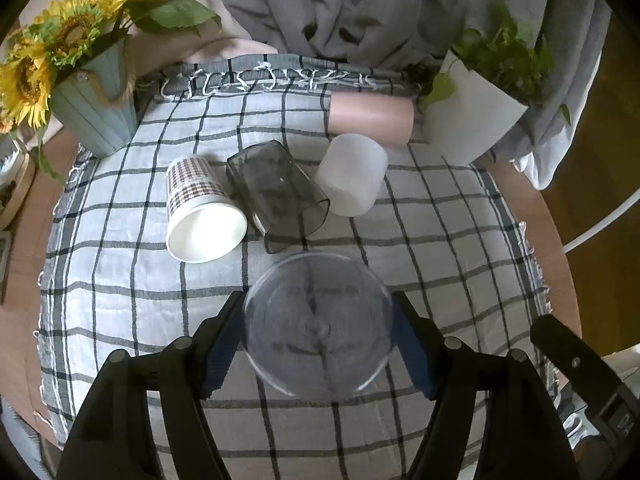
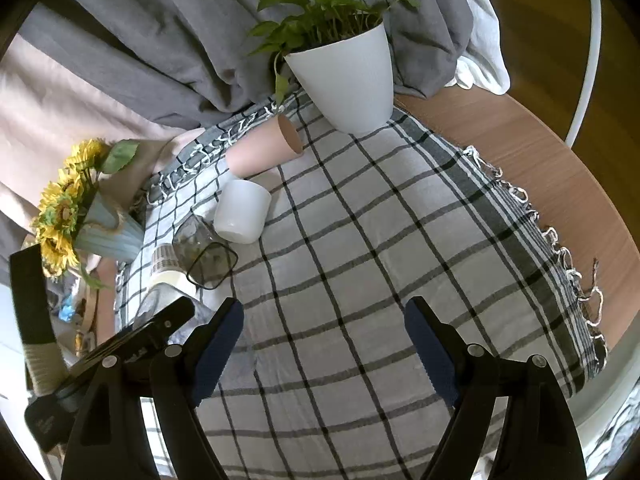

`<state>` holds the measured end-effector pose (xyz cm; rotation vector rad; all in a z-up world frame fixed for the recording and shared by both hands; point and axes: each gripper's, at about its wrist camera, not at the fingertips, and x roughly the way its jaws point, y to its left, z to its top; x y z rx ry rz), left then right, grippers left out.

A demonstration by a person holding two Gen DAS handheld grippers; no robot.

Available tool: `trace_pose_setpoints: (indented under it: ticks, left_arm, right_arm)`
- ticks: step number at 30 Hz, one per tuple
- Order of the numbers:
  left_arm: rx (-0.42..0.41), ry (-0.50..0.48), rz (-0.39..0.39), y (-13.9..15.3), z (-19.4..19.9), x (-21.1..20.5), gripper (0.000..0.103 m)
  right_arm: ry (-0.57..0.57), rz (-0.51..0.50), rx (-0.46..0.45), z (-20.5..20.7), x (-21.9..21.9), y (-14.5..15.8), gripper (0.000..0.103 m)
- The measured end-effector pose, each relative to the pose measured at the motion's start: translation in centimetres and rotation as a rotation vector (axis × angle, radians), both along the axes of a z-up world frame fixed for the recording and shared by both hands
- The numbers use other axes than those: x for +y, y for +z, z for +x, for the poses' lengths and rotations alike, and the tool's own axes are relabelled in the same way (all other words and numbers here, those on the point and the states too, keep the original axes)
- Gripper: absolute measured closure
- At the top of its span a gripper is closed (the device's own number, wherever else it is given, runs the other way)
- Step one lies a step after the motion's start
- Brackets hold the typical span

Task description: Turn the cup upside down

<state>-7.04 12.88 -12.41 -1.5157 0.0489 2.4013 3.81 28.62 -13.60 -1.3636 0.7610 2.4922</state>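
The left claw (image 1: 318, 336) was clamped on a clear plastic cup (image 1: 318, 320), its two blue pads (image 1: 218, 356) pressed against the cup's opposite sides. The cup was seen nearly end-on from the left wrist, its round outline filling the gap between the fingers, with the checked cloth (image 1: 120, 240) showing through it; whether its mouth or its base faced the camera could not be told. It appeared to be held just above the cloth, near the front of the bench (image 1: 24, 216).

Beyond the clear cup lay a row of other cups. A smoky grey transparent cup (image 1: 276, 192) lay on its side with its open end towards the camera. Just left of it, touching or nearly so, a paper cup with a houndstooth pattern (image 1: 200, 208) also lay on its side, white inside showing. To the right of the grey one, a white cup (image 1: 352, 174) lay tilted, and behind that a pink cup (image 1: 370, 118) lay on its side near the cloth's fringed far edge.

A pale blue pot of sunflowers (image 1: 96, 112) stood at the far left corner, and a white pot with a green plant (image 1: 468, 120) at the far right. Grey fabric (image 1: 360, 8) hung behind.

The right claw (image 2: 324, 344) hovered with its fingers spread apart, nothing between them, over bare checked cloth to the right of the cups.
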Motion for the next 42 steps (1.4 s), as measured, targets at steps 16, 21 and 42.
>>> trace_pose_setpoints:
  ticks: [16, 21, 42]
  left_arm:
    - [-0.023, -0.065, 0.007, -0.9, -2.1, 1.7, 0.03]
    - [-0.043, -0.065, -0.018, -1.1, -2.6, 1.8, 0.029]
    - [0.117, 0.114, -0.027, 4.4, 2.5, -4.8, 0.001]
  right_arm:
    - [-0.008, 0.016, -0.009, -0.3, -0.4, -0.2, 0.02]
    - [-0.026, 0.005, -0.013, -0.2, -0.1, -0.2, 0.02]
    - [0.039, 0.095, 0.03, 0.3, -2.7, 3.2, 0.014]
